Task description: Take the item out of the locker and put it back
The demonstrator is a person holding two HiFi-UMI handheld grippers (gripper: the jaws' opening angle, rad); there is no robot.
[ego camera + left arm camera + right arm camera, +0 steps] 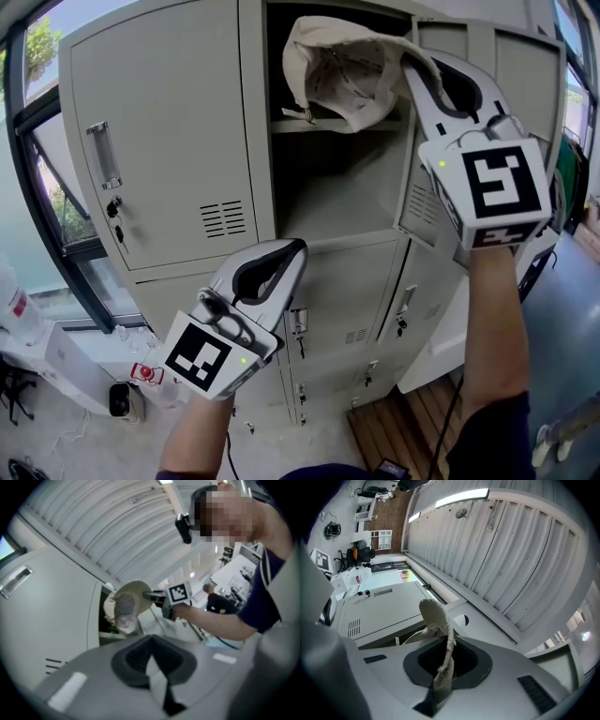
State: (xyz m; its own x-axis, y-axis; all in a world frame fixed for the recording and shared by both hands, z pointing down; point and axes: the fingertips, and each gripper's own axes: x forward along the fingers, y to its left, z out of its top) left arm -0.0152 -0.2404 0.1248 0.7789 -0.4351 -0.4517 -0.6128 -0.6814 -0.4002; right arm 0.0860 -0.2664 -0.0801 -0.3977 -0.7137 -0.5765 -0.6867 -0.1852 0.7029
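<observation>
Left claw [296, 247]: pressed together, empty, low in front of the grey metal locker [169, 112].
Cream fabric cap [342, 75]: in the top compartment's mouth, up and right of that claw.
Right claw [411, 58]: pinching the cap's brim; it is the nearer claw, and the cap hangs to its left.

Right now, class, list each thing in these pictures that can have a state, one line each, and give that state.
hat: pinched by its edge, hanging at the mouth of the open compartment.
right gripper: fingers shut on the hat.
left gripper: fingers together, nothing between them.
middle locker door: swung open.
left locker door: closed, keys in its lock.
</observation>
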